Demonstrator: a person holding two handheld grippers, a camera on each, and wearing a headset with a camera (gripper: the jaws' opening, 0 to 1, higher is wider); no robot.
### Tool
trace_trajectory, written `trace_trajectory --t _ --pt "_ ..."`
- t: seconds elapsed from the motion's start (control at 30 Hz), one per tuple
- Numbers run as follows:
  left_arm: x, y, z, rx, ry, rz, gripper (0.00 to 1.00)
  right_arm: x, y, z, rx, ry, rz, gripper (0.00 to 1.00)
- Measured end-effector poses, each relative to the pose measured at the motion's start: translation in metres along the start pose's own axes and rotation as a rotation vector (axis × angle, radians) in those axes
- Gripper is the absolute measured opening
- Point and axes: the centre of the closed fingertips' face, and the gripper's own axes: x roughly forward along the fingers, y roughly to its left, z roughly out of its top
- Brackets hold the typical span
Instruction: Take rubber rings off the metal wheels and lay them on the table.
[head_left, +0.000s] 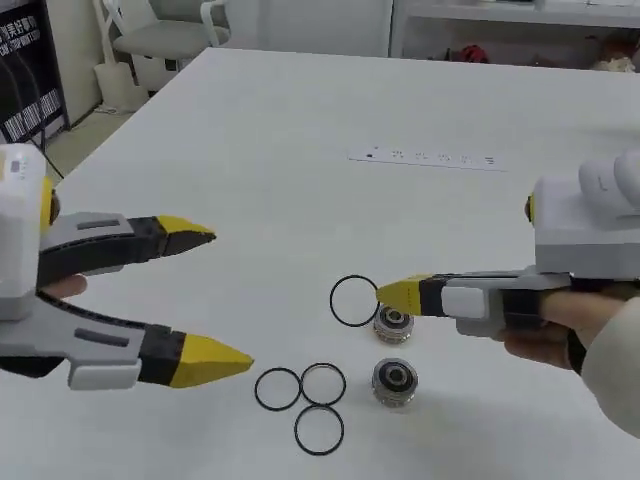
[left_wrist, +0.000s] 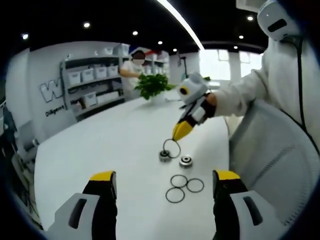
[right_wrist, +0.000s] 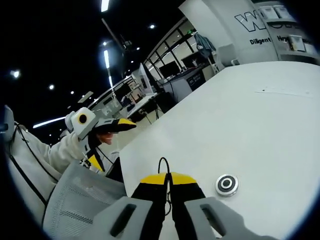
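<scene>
**Head view.** The left gripper (head_left: 205, 295) hovers over the tabletop (head_left: 250, 150), jaws spread wide and empty. The right gripper (head_left: 400, 293), jaws closed, pinches a rubber ring (head_left: 353, 300) just beside the farther metal wheel (head_left: 393, 322); contact between them cannot be told. The nearer wheel (head_left: 394, 382) stands close by. Three loose rings (head_left: 319, 430) lie flat in a cluster left of it, toward the near edge.

**Left gripper view.** Both wheels stand beyond the three rings.

**Right gripper view.** The closed jaws grip the ring edge-on, with one wheel right of the tips.
</scene>
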Motion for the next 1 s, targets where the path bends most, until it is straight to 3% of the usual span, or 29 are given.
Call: trace_trajectory --t 0.27,0.53,0.8,1.0 --pt "-0.019 -0.010 -0.018 -0.082 -0.010 0.063 0.86 0.020 0.023 -0.018 -0.026 0.086 0.064 0.00" --pt "-0.031 -0.012 -0.039 -0.130 0.019 0.105 0.88 0.036 0.036 -0.040 -0.053 0.174 0.111 0.00" --pt "-0.035 -0.014 -0.043 -0.133 0.028 0.123 0.87 0.053 0.039 -0.070 -0.106 0.276 0.116 0.00" --pt "-0.037 -0.012 -0.041 -0.129 0.024 0.140 0.85 0.058 0.039 -0.089 -0.139 0.318 0.115 0.00"
